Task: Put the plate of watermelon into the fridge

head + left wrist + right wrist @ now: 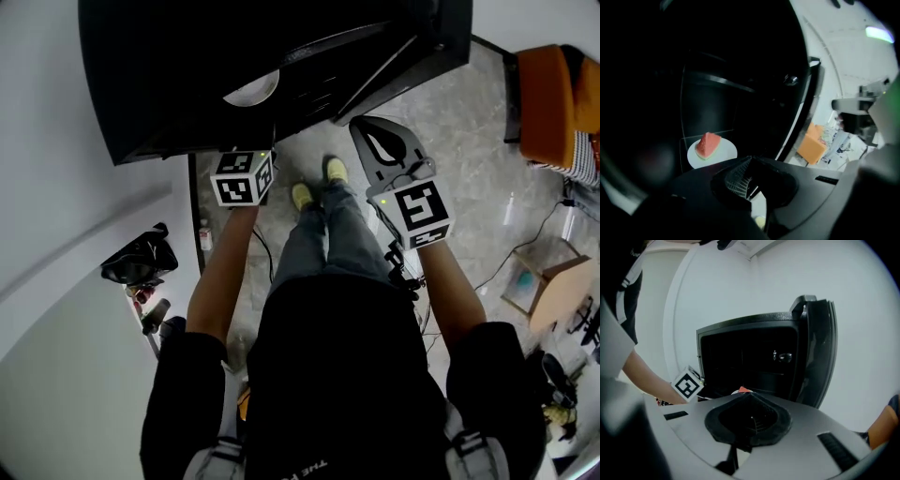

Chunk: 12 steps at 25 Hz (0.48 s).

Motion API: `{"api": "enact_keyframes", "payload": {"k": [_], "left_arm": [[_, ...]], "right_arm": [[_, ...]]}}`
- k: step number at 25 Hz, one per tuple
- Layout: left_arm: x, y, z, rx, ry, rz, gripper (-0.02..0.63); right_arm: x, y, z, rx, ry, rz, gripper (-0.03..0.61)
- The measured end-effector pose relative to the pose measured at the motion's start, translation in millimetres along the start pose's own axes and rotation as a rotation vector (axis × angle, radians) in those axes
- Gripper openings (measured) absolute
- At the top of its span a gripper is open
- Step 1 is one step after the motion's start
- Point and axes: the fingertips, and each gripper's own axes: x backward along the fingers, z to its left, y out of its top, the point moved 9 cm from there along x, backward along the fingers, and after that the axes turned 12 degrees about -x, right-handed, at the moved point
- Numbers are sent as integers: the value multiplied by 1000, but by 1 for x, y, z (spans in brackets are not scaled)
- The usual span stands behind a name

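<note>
A white plate (724, 152) with a red watermelon wedge (708, 144) rests on a shelf inside the dark, open fridge (717, 93). In the head view only the plate's rim (251, 91) shows, under the fridge's black top. My left gripper (750, 159) is shut and empty, a little in front of the plate and apart from it; its marker cube (242, 178) sits at the fridge's opening. My right gripper (751, 393) is also shut with nothing in it, held back from the fridge (750, 357). A bit of the watermelon (743, 390) peeks over its jaws.
The fridge door (818, 352) stands open to the right. The person's feet in yellow shoes (302, 195) are on the stone floor before the fridge. An orange chair (553, 103), a cardboard box (548, 281), cables and a black bag (139, 258) lie around.
</note>
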Motion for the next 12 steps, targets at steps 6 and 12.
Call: {"api": "enact_keyframes", "payload": {"k": [6, 12], "left_arm": [[88, 14, -31, -100, -12, -95, 11], [159, 20, -57, -72, -33, -172, 11]], "right_arm": [[33, 23, 0, 46, -28, -34, 9], [65, 19, 15, 11, -65, -59, 9]]}}
